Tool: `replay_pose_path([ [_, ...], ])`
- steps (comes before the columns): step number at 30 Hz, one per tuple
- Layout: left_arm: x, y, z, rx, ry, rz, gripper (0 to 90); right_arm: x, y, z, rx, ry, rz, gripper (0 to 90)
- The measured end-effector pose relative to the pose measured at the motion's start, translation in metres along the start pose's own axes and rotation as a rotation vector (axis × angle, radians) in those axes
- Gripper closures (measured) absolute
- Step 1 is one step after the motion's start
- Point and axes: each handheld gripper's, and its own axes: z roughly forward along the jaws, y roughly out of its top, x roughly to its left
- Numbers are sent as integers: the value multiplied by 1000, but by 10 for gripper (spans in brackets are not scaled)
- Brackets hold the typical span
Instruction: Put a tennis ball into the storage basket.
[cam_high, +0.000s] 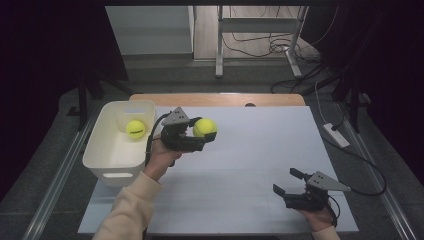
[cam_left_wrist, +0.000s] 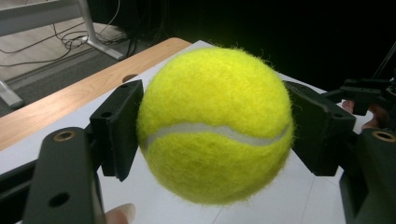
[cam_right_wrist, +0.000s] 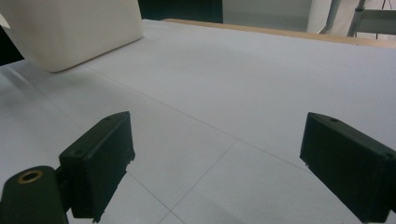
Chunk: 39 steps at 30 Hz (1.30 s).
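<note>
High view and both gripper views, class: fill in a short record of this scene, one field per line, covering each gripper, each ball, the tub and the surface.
left gripper: shut on the fuzzy yellow tennis ball, held above the table
right gripper: open, nothing between its jaws
second yellow tennis ball: lying inside the tub
white plastic tub: at the table's left edge, open top
white table sheet: bare between the two grippers

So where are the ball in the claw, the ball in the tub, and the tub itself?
held tennis ball (cam_left_wrist: 215, 126): left gripper view, its white seam.
second tennis ball (cam_high: 135, 129): high view, its middle.
white tub (cam_high: 116, 164): high view, near rim.
</note>
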Motion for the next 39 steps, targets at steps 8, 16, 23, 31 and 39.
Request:
replay_pose_path([
  [8,4,0,-7,-7,14,-2,265,0,0,0,3,2,-2,96],
  [16,7,-1,-15,-16,33,-10,264,0,0,0,4,1,-2,96],
  [23,11,-1,-22,-21,53,-15,264,0,0,1,4,3,-5,96],
  [31,14,0,-28,-24,70,-17,264,0,0,1,3,4,-4,96],
  [39,19,1,-36,-29,94,-25,264,0,0,1,3,4,-4,95],
])
